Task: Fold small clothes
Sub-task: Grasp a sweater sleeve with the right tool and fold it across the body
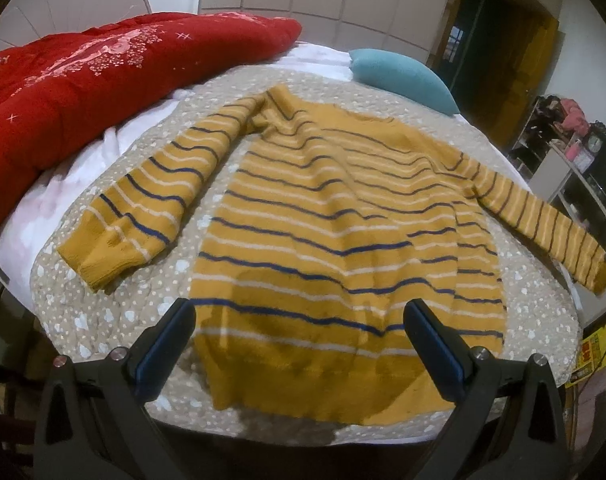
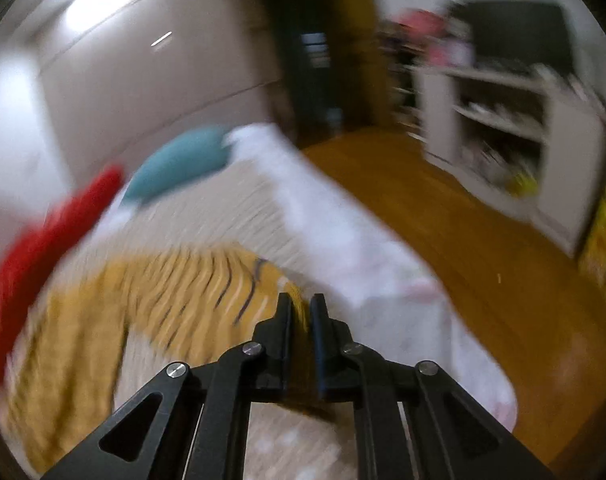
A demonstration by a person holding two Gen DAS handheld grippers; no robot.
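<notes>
A mustard-yellow sweater (image 1: 327, 216) with navy and white stripes lies flat on the bed, both sleeves spread out. My left gripper (image 1: 299, 316) is open and hovers above the sweater's hem, holding nothing. My right gripper (image 2: 301, 308) is shut on the cuff of the sweater's right sleeve (image 2: 207, 280), with yellow fabric showing between its fingers. The right wrist view is blurred by motion. In the left wrist view the right gripper's tip shows at the end of that sleeve (image 1: 543, 228).
The sweater lies on a beige spotted quilt (image 1: 115, 312) over a white sheet. A red comforter (image 1: 83, 80) lies at the back left and a teal pillow (image 1: 403, 76) at the back right. Wooden floor (image 2: 463, 232) and white shelves (image 2: 503, 120) are right of the bed.
</notes>
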